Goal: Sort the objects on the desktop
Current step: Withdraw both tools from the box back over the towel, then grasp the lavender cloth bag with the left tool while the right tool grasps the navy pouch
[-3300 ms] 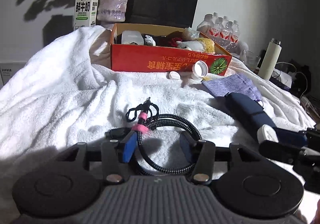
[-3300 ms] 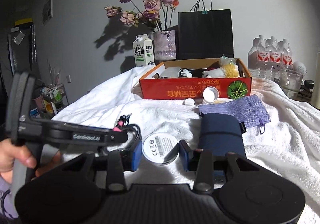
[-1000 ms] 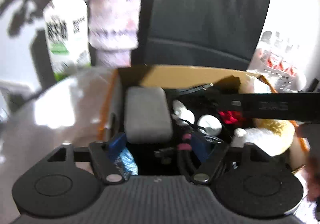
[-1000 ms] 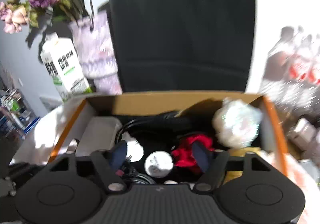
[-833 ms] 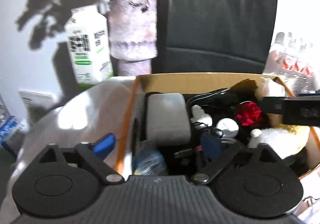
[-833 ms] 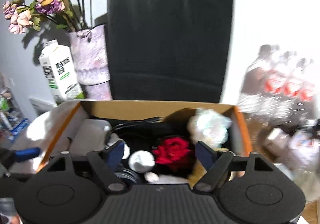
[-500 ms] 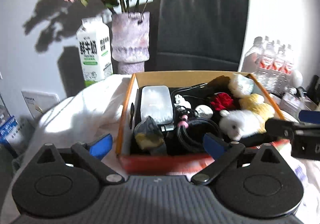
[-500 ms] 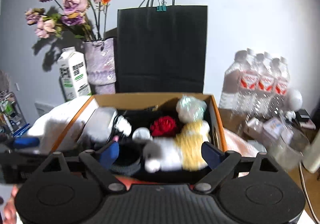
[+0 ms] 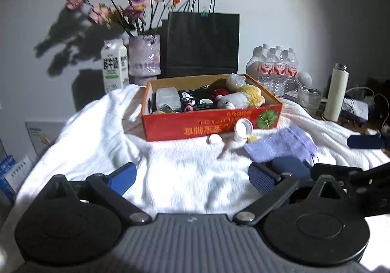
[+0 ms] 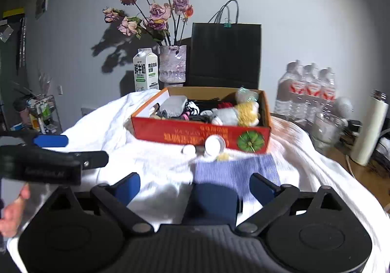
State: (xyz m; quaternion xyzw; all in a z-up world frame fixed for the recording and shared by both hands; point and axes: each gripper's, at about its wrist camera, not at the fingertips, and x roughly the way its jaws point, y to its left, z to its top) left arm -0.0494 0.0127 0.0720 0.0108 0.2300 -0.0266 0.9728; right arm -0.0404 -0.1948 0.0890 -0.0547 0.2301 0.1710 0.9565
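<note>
Both claws hang empty over the white towel (image 9: 102, 131) that covers the desk, so the step in hand looks like the gap between two drops: the red box (image 9: 212, 124) at the back already holds a coiled cable (image 9: 195, 104), a plush toy (image 9: 240, 99) and a grey case (image 9: 168, 98), and what is left to sort lies on the towel in front of it.

That remainder is a dark blue pouch (image 10: 214, 202) nearest the person, a lilac drawstring bag (image 10: 237, 171) just beyond it, and a small white bottle (image 10: 215, 145) lying on its side against the box front with its cap (image 10: 189, 149) beside it.

The left claw (image 9: 192, 176) stands about as wide as it goes, its jaws having just been opening, with only towel between the blue pads. The right claw (image 10: 196, 186) is likewise spread wide and has just been opening. The blue pouch sits between its fingers, but the pads do not press on it — nothing is gripped.

The next move, I would judge, calls for the right claw to settle over the pouch and close across its width. The soft fabric may sag or drag the lilac bag along, so a grip near the middle seems wise — then a carry to the box.
</note>
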